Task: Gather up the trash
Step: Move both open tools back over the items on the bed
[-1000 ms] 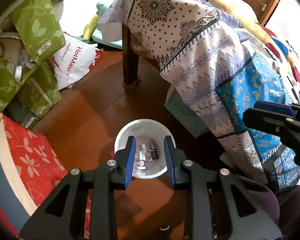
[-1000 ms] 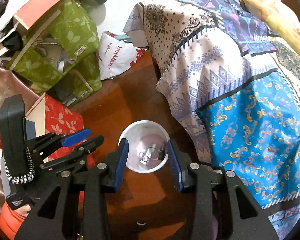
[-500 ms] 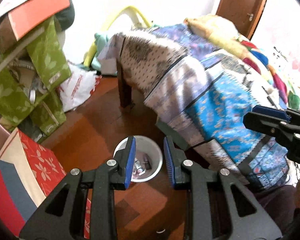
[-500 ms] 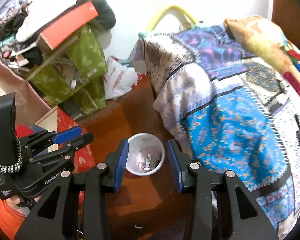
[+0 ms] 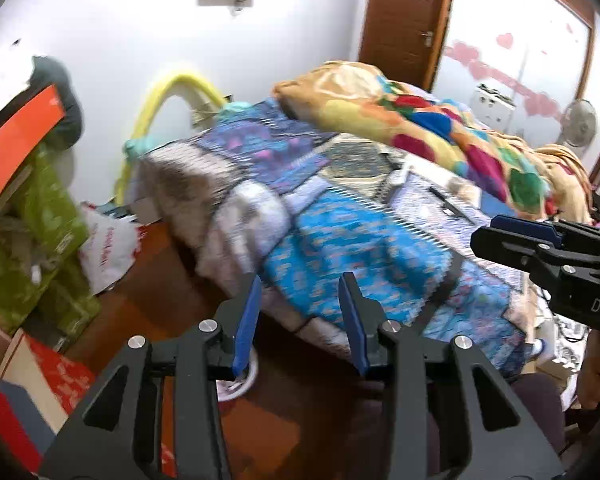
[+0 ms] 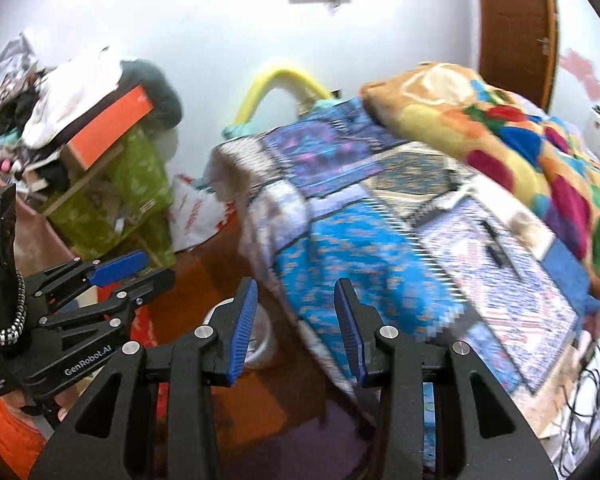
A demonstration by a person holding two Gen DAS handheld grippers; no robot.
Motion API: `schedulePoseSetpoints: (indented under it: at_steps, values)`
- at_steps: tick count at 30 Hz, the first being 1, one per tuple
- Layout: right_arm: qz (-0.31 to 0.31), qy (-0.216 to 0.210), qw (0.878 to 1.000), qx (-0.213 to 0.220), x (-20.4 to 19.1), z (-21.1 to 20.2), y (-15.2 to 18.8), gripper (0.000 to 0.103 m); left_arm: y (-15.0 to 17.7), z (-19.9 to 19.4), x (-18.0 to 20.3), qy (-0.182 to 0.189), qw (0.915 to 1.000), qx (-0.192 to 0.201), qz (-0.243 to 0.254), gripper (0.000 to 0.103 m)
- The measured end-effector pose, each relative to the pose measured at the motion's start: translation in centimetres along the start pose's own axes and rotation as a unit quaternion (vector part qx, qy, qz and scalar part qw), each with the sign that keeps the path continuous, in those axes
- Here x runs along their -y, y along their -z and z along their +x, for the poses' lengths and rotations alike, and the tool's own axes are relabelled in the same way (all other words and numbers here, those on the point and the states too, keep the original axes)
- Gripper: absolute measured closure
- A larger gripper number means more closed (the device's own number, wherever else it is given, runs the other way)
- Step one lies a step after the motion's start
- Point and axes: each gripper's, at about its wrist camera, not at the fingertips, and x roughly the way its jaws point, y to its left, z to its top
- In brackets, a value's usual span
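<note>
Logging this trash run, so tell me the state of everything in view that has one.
Left gripper: open, empty.
Right gripper: open, empty.
Round white trash bin: upright on floor, mostly hidden; contents not visible.
Brown wooden door: shut.
White plastic shopping bag: slumped on floor.

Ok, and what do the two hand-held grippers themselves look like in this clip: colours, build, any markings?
Both are matte black plastic frames with triangular cut-outs and silver screw heads, ending in two blue ribbed pads. The left hand-held gripper shows white "GenRobot.AI" lettering on its side in the right wrist view, plus a black-and-white braided cord. The right hand-held gripper bears partial white letters "DAS" in the left wrist view.
</note>
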Motion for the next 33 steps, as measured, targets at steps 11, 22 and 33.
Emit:
schedulePoseSetpoints:
  at_steps: [11, 22, 33]
  values:
    - [0.068, 0.080, 0.994, 0.015, 11.2, -3.8, 1.5, 0.066, -3.3, 5.5, 10.9, 0.048, 0.9977, -0.017, 0.046, 0.063]
    - [0.118, 0.135, 0.984, -0.001, 21.1, -3.2, 3.1, 0.066, -5.7, 14.8, 18.4, 0.074, 0.9939, -0.060, 0.056, 0.059]
    - [0.168, 0.140, 0.975, -0.028, 27.7, 1.8, 4.4, 0.066, -6.9, 24.7, 22.2, 0.079, 0.9901, -0.115, 0.015, 0.059]
